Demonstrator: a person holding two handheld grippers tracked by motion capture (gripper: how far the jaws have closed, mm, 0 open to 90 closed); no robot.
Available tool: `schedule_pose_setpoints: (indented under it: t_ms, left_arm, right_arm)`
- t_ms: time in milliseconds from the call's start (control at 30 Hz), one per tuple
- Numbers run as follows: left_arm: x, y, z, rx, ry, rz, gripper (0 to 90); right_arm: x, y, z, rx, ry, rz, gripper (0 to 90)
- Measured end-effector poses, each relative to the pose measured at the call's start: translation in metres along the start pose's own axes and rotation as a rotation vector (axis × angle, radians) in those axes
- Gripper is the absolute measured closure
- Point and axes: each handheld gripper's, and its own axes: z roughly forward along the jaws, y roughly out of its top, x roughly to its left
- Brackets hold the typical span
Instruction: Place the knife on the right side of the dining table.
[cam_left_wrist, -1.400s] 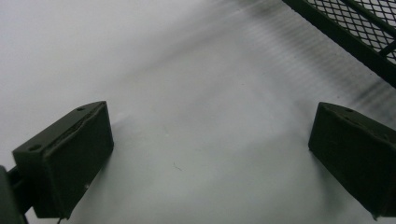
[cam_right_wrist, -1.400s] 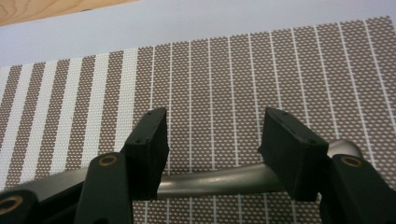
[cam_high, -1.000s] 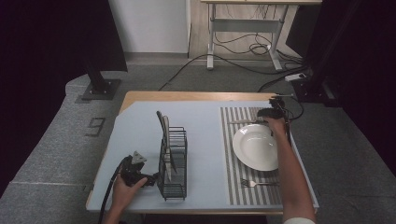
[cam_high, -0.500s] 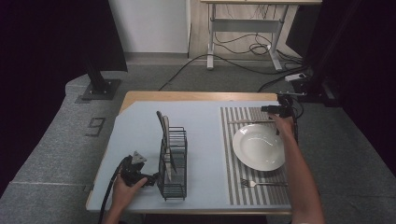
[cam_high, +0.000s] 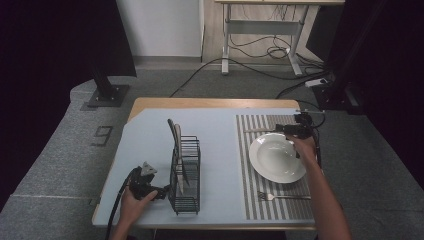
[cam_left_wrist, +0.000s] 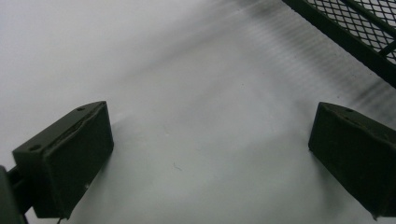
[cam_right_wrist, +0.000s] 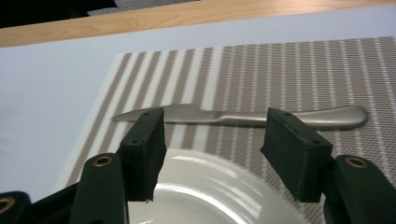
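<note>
R gripper (cam_right_wrist: 212, 154) over plate (cam_right_wrist: 210, 196), jaws wide, empty, knife (cam_right_wrist: 243, 116) beyond, L gripper (cam_left_wrist: 210, 158) wide on table.

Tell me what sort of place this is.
Probably a lab or studio staged as a dining spot: a table set with striped placemat, plate, fork and knife, amid black curtains, trailing floor cables and a desk frame.
</note>
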Motion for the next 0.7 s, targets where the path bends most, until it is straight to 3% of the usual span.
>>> schedule_pose_setpoints:
  t_ms: [367, 433, 700]
  left_arm:
    - [0.000, 0.000, 0.000, 0.001, 0.001, 0.001, 0.0]
    - [0.000, 0.000, 0.000, 0.001, 0.001, 0.001, 0.0]
    - [0.000, 0.000, 0.000, -0.001, 0.002, -0.001, 0.0]
  right_arm:
    - [0.041, -0.027, -0.028, -0.066, 0.094, -0.076, 38.8]
    - [0.058, -0.041, -0.036, -0.072, 0.132, -0.107, 38.7]
    - [0.097, -0.066, -0.050, -0.094, 0.221, -0.174, 38.7]
